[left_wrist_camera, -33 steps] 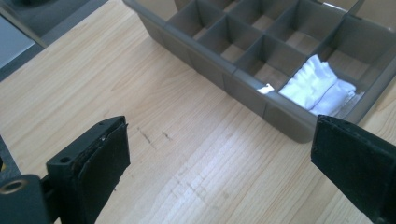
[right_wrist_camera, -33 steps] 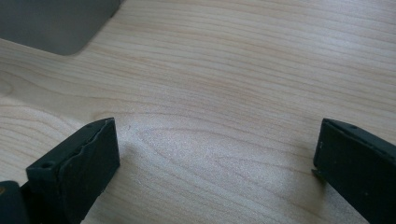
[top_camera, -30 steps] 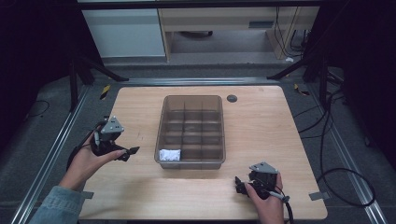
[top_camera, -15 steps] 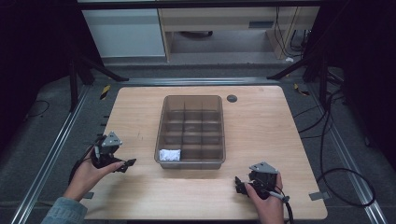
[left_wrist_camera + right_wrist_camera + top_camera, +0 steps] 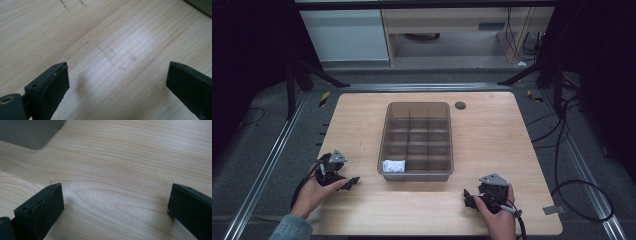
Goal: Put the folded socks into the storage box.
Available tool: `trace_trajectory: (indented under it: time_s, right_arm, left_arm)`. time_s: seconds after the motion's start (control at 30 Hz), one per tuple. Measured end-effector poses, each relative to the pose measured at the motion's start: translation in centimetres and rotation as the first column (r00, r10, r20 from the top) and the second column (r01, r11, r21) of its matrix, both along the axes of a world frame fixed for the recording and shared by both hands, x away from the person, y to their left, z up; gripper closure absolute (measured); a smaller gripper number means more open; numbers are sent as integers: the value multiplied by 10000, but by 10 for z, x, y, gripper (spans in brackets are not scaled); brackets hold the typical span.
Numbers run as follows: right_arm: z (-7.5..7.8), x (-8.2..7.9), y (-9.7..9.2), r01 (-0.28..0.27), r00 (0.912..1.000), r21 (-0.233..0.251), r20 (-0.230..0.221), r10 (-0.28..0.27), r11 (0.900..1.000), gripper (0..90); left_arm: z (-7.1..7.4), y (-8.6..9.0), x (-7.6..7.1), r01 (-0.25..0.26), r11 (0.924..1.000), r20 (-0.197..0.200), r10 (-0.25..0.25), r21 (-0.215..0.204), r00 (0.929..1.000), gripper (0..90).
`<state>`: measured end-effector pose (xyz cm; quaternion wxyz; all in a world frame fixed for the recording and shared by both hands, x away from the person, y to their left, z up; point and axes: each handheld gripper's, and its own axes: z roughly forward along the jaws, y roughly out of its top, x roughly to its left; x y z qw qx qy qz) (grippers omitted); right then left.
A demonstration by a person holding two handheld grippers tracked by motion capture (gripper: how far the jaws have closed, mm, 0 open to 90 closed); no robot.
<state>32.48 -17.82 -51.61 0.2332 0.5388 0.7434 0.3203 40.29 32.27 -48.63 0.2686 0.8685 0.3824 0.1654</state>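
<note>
A clear grey divided bin (image 5: 417, 140) stands in the middle of the wooden table (image 5: 492, 135). A small white crumpled item (image 5: 393, 166) lies in its near-left compartment. My left gripper (image 5: 350, 181) rests low on the table at the front left, open, with only bare wood between its jaws (image 5: 117, 82). My right gripper (image 5: 468, 197) sits at the front right near the table's edge, also open over bare wood (image 5: 115, 205). A corner of the bin (image 5: 30, 132) shows at the top left of the right gripper view.
A round dark grommet (image 5: 460, 105) is set in the table behind the bin. Metal rails (image 5: 272, 165) run along both sides of the table. Cables (image 5: 572, 165) trail on the floor at the right. A cabinet (image 5: 347, 30) stands beyond the far edge.
My left gripper has drawn back toward the front edge and down to the table. The right gripper has stayed where it was.
</note>
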Motion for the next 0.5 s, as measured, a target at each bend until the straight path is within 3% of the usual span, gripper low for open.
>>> trace_trajectory:
  time_s: [0.2,0.5]
  right_arm:
    - [0,0,0,3,10000,7,-3,-3,10000,6]
    - [0,0,0,3,10000,5,-2,-3,10000,6]
  left_arm:
    - [-8,-4,4,1,10000,-89,-1,26,10000,36]
    - [-12,-7,6,70,9991,-51,-72,-412,10000,16]
